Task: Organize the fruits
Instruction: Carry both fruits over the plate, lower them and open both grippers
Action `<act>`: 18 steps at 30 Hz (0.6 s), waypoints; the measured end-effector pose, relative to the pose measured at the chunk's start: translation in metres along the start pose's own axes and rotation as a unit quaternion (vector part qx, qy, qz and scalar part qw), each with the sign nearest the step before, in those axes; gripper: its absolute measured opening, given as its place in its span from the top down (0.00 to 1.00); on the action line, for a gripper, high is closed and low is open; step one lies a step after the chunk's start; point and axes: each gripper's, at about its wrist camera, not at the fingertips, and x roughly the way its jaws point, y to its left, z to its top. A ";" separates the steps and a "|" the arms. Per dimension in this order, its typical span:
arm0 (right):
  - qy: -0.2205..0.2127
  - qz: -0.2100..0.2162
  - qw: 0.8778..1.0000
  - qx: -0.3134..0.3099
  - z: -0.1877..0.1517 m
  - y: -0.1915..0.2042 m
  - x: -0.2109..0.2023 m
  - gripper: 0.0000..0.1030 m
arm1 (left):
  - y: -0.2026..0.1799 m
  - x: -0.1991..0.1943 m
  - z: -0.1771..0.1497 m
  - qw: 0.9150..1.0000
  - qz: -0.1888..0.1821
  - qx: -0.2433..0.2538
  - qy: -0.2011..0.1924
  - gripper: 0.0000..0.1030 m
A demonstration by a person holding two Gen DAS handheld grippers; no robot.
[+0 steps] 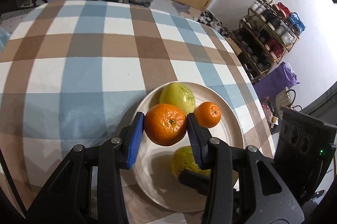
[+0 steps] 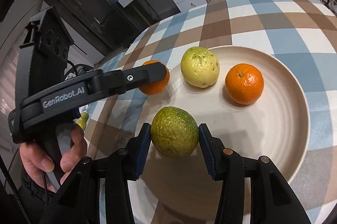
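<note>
Large orange (image 1: 165,124) between left gripper (image 1: 165,126) jaws.

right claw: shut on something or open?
Shut on the green fruit: the right claw presses both blue pads against its sides, holding it over the plate.

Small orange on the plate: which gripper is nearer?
Left. The left gripper, shut on the big orange, sits right beside the small orange; the right gripper, shut on the green fruit, is farther.

White lettering reading "GenRobot.AI" is showing along the black side of the left gripper (image 2: 157,73) in the right wrist view. No other text is appearing legibly in either view.
</note>
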 end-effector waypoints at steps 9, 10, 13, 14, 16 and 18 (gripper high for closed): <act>-0.006 0.016 1.000 0.009 0.007 0.004 0.016 0.54 | -0.009 0.015 0.002 1.000 0.000 0.015 0.013 0.63; -0.007 0.020 1.000 0.011 0.009 0.004 0.018 0.54 | -0.011 0.017 0.004 1.000 0.003 0.020 0.015 0.63; -0.004 0.023 1.000 0.020 0.012 0.003 0.023 0.51 | -0.012 0.016 0.004 0.999 0.001 0.026 0.022 0.61; -0.004 0.032 0.999 0.027 0.013 0.001 0.024 0.46 | -0.012 0.015 0.004 0.999 0.000 0.021 0.025 0.57; -0.011 0.028 0.999 0.038 0.013 0.000 0.022 0.27 | -0.013 0.008 0.001 1.000 -0.009 0.016 0.022 0.48; -0.023 0.024 0.999 0.035 0.011 0.001 0.012 0.22 | -0.015 -0.005 -0.002 1.000 -0.008 0.016 0.009 0.42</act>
